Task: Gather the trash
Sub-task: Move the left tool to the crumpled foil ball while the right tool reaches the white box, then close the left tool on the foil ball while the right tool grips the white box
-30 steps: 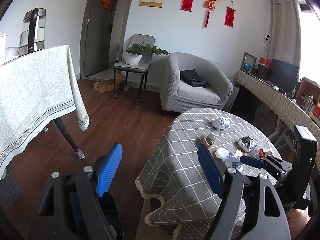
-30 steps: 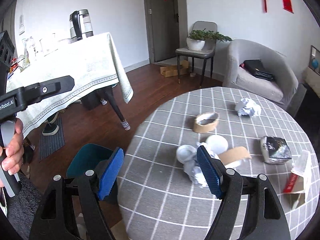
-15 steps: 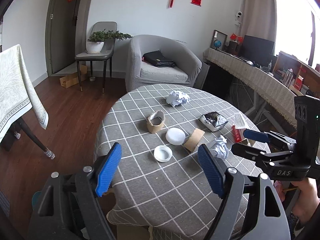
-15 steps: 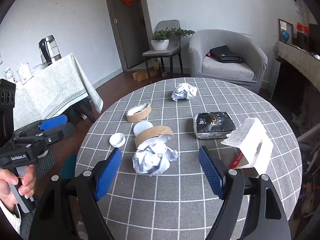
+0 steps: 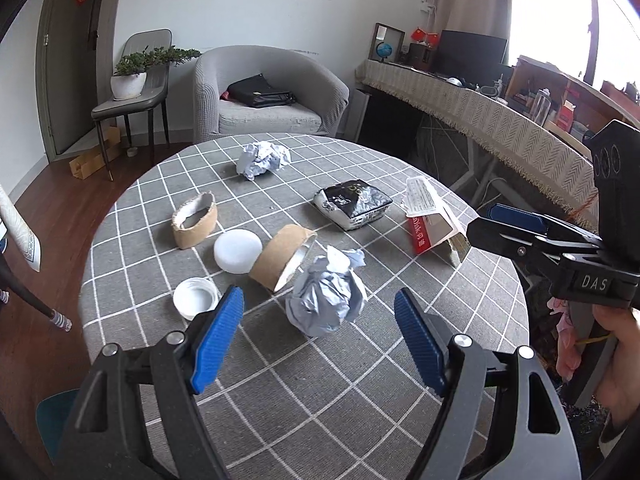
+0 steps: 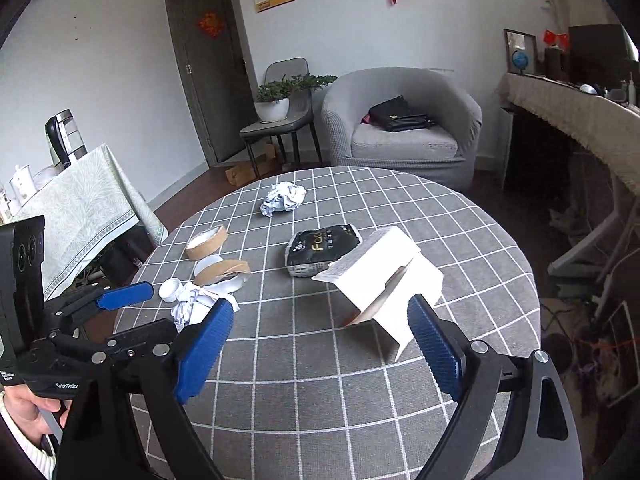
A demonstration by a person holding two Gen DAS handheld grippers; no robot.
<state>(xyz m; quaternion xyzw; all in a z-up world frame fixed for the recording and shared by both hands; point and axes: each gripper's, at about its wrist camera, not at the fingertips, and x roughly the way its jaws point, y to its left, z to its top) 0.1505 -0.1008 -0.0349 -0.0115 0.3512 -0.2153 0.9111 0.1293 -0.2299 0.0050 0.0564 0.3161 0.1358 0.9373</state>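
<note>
Both tongs hang spread and empty over the checked worktop (image 5: 400,392), the left tongs (image 5: 318,332) framing a crumpled paper ball (image 5: 326,300), the right tongs (image 6: 318,344) nearing an opened carton (image 6: 384,276), so closing carelessly might knock the neighbouring cardboard ring (image 5: 280,258) or flatten the flimsy carton.

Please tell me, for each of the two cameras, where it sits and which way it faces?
Left wrist: on the open left gripper, facing the near crumpled white paper ball; the right gripper shows at right.
Right wrist: on the open right gripper, facing the opened white carton; the left gripper shows at left.
Shared: the round grey checked table.
</note>
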